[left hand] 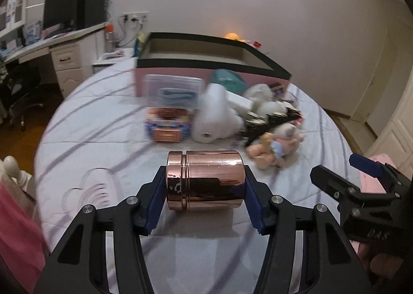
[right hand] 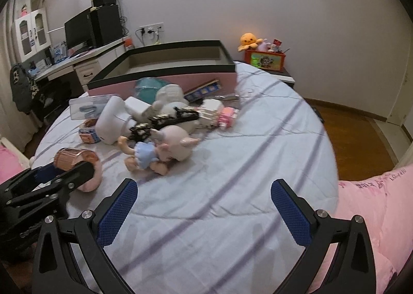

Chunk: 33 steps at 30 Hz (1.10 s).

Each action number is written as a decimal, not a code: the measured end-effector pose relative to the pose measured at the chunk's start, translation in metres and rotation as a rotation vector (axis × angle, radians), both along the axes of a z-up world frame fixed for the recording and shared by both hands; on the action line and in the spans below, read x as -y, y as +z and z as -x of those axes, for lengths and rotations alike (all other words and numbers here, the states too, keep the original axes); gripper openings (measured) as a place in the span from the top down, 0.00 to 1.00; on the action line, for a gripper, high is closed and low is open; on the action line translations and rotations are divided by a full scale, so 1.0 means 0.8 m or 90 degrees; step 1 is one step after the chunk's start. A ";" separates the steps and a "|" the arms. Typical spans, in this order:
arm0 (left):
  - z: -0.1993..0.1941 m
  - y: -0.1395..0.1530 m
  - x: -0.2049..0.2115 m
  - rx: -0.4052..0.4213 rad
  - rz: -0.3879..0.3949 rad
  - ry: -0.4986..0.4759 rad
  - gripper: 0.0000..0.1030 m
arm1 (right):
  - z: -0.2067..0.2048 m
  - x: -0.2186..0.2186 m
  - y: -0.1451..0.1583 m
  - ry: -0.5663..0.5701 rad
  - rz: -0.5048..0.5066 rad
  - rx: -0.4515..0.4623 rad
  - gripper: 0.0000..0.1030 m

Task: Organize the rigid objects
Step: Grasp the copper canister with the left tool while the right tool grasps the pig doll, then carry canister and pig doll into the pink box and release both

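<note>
My left gripper (left hand: 205,195) is black with blue pads; it clamps a mirror-bright rose-gold canister (left hand: 205,179). My right gripper (right hand: 204,212) is black with blue mesh-textured pads. The bedsheet (right hand: 232,177) is pale lavender with darker stripes. The storage box (right hand: 165,71) is pink with a black rim. The octopus plush (right hand: 248,40) is orange. The quilt (right hand: 374,216) is pink.

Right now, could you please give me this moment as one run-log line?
left gripper: shut on copper can | right gripper: open, empty, over bed | box: behind toy pile
</note>
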<state>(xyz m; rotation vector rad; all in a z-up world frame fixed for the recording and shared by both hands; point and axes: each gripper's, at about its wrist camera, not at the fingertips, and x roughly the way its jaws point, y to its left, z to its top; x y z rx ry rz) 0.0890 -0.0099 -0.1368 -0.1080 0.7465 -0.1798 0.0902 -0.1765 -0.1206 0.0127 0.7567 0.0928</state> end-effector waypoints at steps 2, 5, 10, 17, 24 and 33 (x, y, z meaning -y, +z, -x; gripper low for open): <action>0.002 0.002 -0.014 0.004 -0.003 0.018 0.46 | -0.008 -0.011 0.001 0.024 0.001 0.001 0.00; 0.002 0.001 -0.030 0.004 -0.001 0.033 0.46 | -0.026 -0.028 -0.003 0.059 0.005 -0.008 0.00; -0.001 -0.003 -0.032 0.004 0.004 0.034 0.46 | -0.058 -0.043 -0.019 0.055 0.027 -0.036 0.00; 0.000 -0.003 -0.033 0.007 0.010 0.036 0.46 | -0.067 -0.046 -0.033 0.101 0.005 -0.055 0.25; 0.006 0.006 -0.032 0.019 0.011 0.038 0.46 | -0.039 -0.035 -0.027 0.120 -0.035 -0.050 0.25; 0.013 0.017 -0.027 0.031 0.006 0.035 0.46 | -0.018 -0.022 -0.007 0.136 -0.063 -0.036 0.25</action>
